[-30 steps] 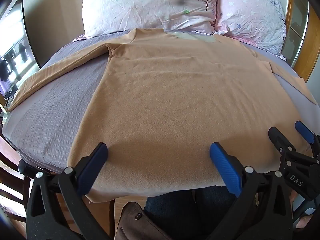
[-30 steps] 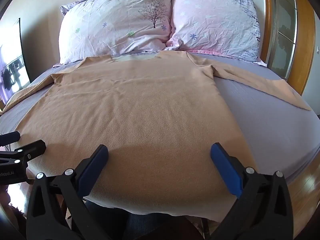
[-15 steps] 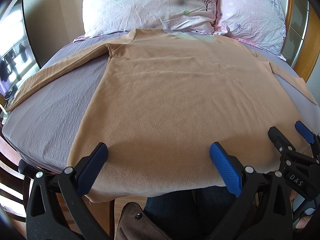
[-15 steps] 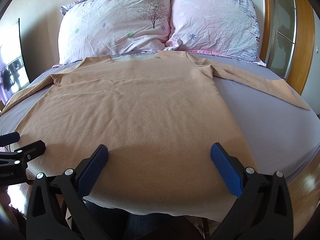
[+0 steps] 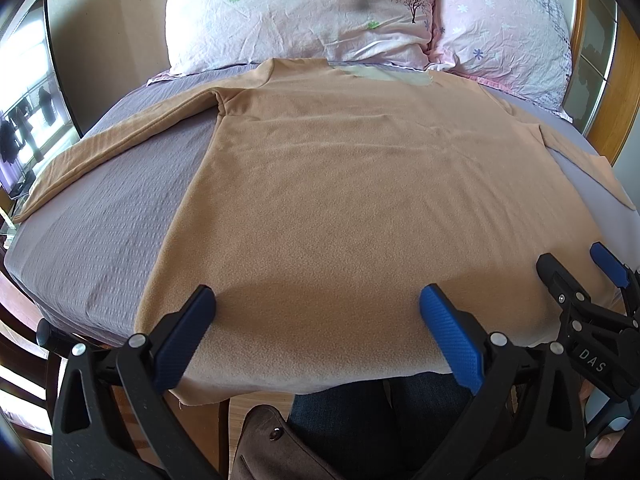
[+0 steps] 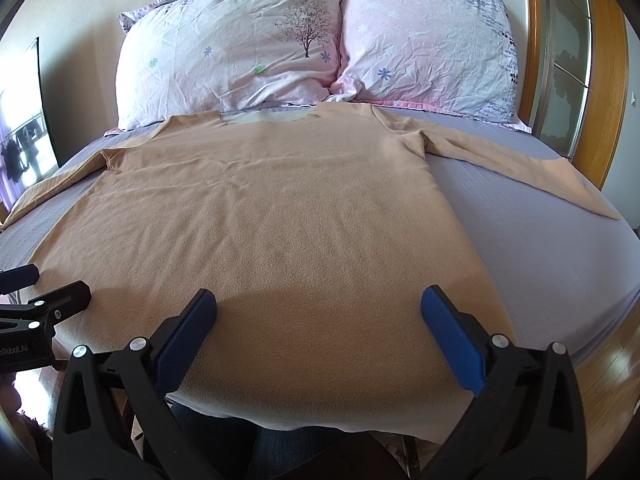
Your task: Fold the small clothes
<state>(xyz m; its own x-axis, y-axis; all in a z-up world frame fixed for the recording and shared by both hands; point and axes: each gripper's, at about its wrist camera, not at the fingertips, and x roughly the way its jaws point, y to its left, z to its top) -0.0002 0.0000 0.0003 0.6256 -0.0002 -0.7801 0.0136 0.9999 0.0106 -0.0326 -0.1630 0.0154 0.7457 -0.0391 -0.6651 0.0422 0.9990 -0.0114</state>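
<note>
A tan long-sleeved fleece top point(image 5: 340, 200) lies flat on the bed, neck toward the pillows, both sleeves spread out sideways; it also shows in the right wrist view point(image 6: 260, 220). Its hem hangs slightly over the bed's near edge. My left gripper point(image 5: 316, 320) is open and empty, hovering over the hem's left half. My right gripper point(image 6: 320, 320) is open and empty over the hem's right half. Each gripper shows at the edge of the other's view: the right one point(image 5: 592, 280), the left one point(image 6: 40, 292).
The bed has a lavender sheet point(image 5: 100, 220) and two pink flowered pillows point(image 6: 248, 44) at the head. A wooden headboard frame point(image 6: 608, 80) stands at the right. A window point(image 5: 24, 120) is at the left. The person's legs in jeans point(image 5: 360, 420) are below the hem.
</note>
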